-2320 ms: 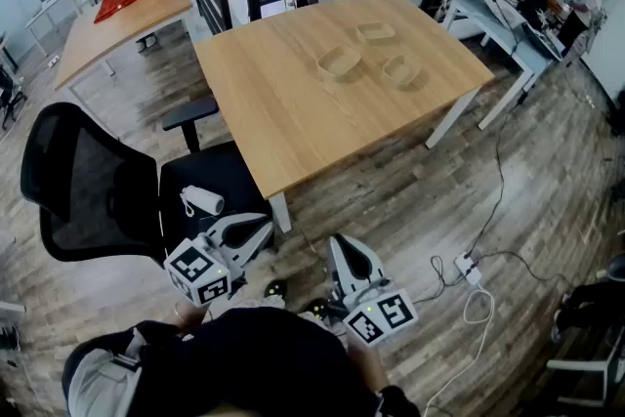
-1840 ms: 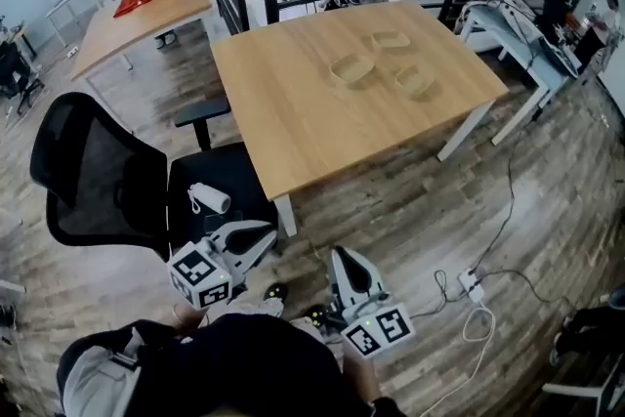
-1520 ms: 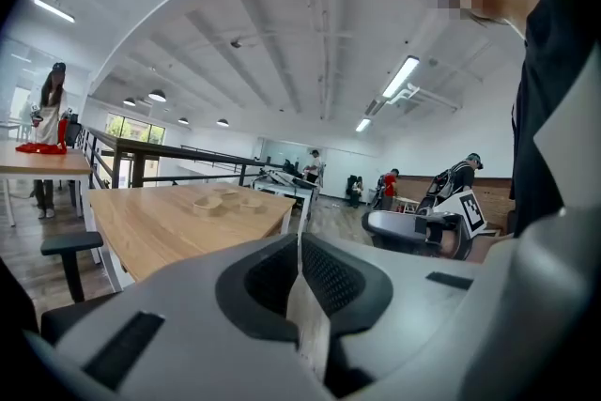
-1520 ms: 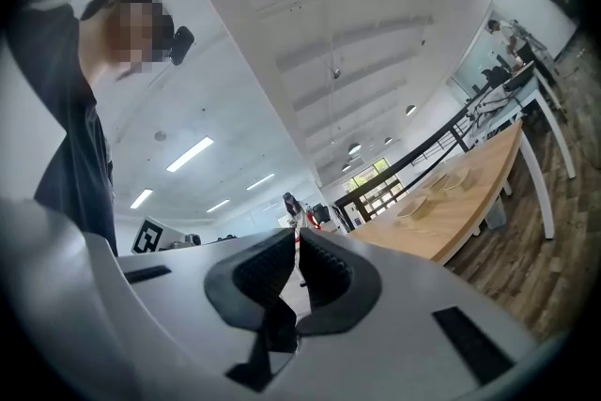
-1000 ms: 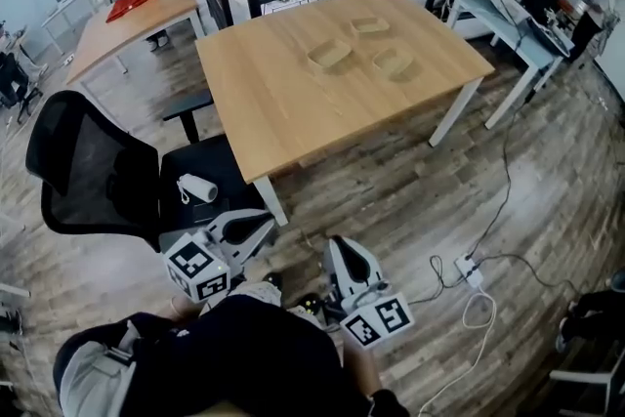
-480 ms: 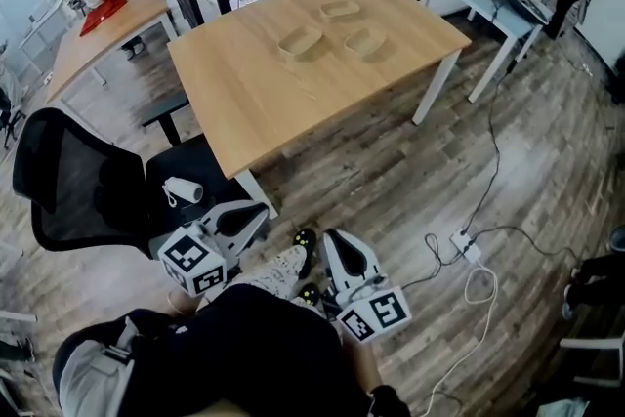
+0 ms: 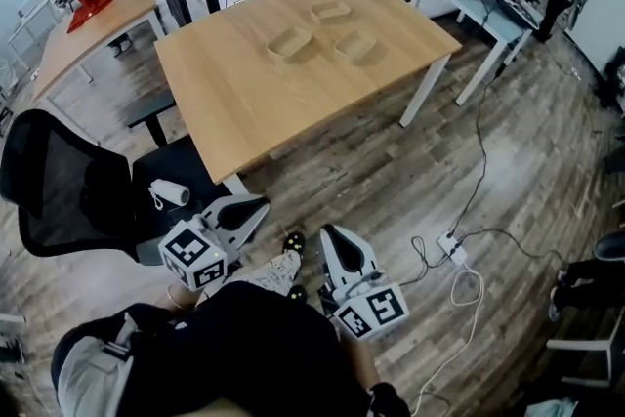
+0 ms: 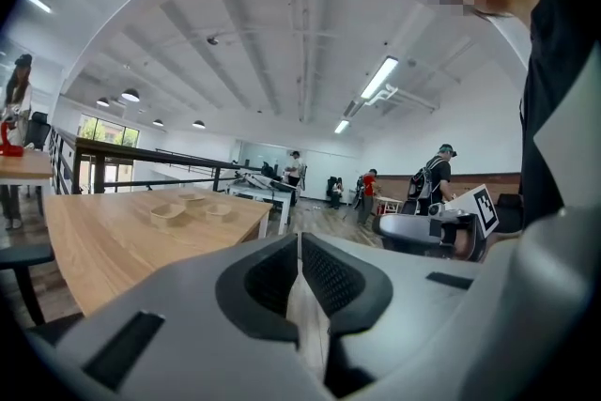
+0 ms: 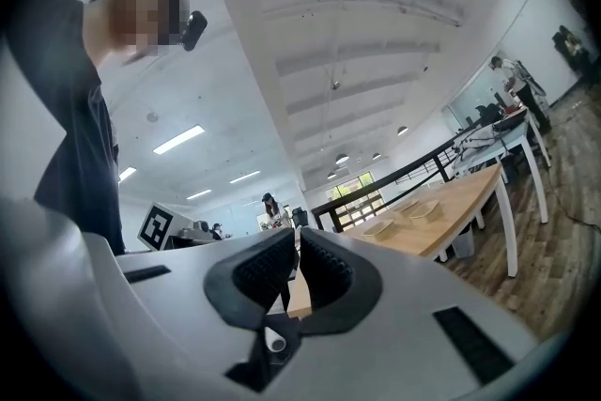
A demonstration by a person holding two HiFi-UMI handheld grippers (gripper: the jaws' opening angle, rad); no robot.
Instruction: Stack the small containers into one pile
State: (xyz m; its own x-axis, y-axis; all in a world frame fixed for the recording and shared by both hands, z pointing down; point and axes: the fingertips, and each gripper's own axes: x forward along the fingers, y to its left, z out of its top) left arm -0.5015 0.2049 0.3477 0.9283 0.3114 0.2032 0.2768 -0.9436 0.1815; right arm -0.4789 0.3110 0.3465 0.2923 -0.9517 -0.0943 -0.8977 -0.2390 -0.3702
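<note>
"While the person stands off the counter's (image 7: 220,93) near corner, where are the small containers (image 7: 290,42)?"

"All three sit singly toward its far corner, close together, none stacked."

"And the left gripper (image 7: 256,204), the right gripper (image 7: 327,234)?"

"Both closed on nothing, low over the floor (image 7: 391,171), beside a black chair (image 7: 59,181)."

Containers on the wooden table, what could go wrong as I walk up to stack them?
The power strip lies on the floor to your right: a possible trip as you step forward.
The office chair stands close by the left tongs and could get bumped.
The containers sit on the table's far half, so reaching them may mean leaning over.
</note>
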